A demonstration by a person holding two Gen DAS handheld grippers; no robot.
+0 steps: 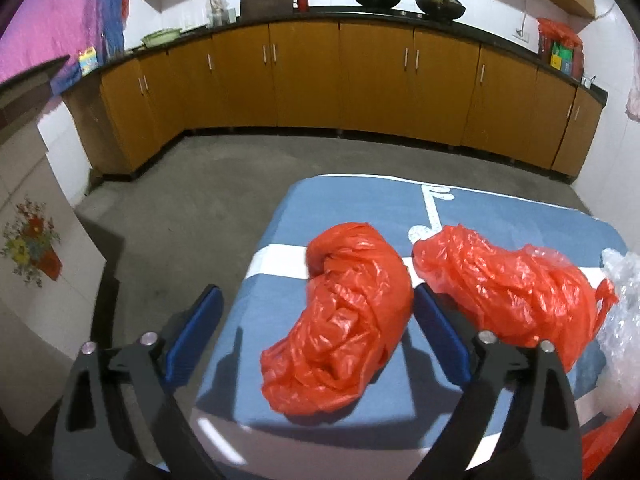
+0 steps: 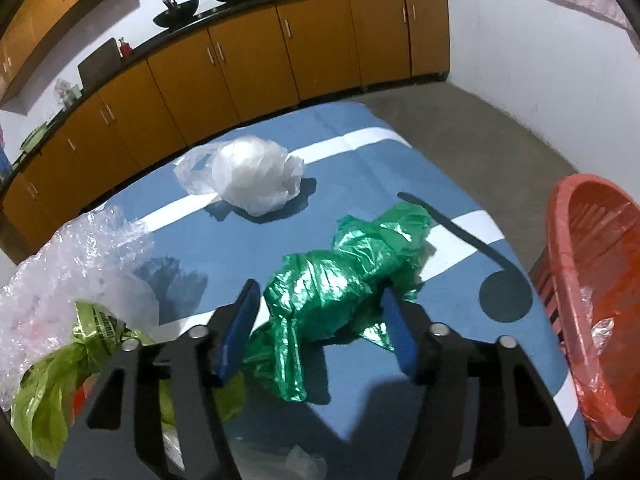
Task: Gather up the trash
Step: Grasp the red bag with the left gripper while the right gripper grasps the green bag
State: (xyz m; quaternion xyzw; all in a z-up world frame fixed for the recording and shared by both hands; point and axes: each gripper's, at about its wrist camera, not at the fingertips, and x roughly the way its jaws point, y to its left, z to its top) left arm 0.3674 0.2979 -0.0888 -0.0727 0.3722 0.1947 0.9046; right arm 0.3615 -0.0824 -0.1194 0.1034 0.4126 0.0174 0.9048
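Two grippers over bagged trash on a table (image 1: pixel 280 216).
Left gripper (image 1: pixel 320 312) gapes around a red bag (image 1: pixel 344 328); right gripper (image 2: pixel 320 312) straddles a green bag (image 2: pixel 340 284), not gripping it.

The red basket (image 2: pixel 592 300) is cut off at the right edge, and bubble wrap (image 1: pixel 624 320) likewise.

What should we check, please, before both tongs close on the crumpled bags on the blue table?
1. Left tongs straddle the nearer red bag: ok.
2. Left pads touching that bag: cannot tell.
3. Right tongs straddle the green bag: ok.
4. Right pads gripping it: not ok, gaps remain.
5. Red basket within view beside the table: ok.
6. Second red bag clear of the left tongs: cannot tell.
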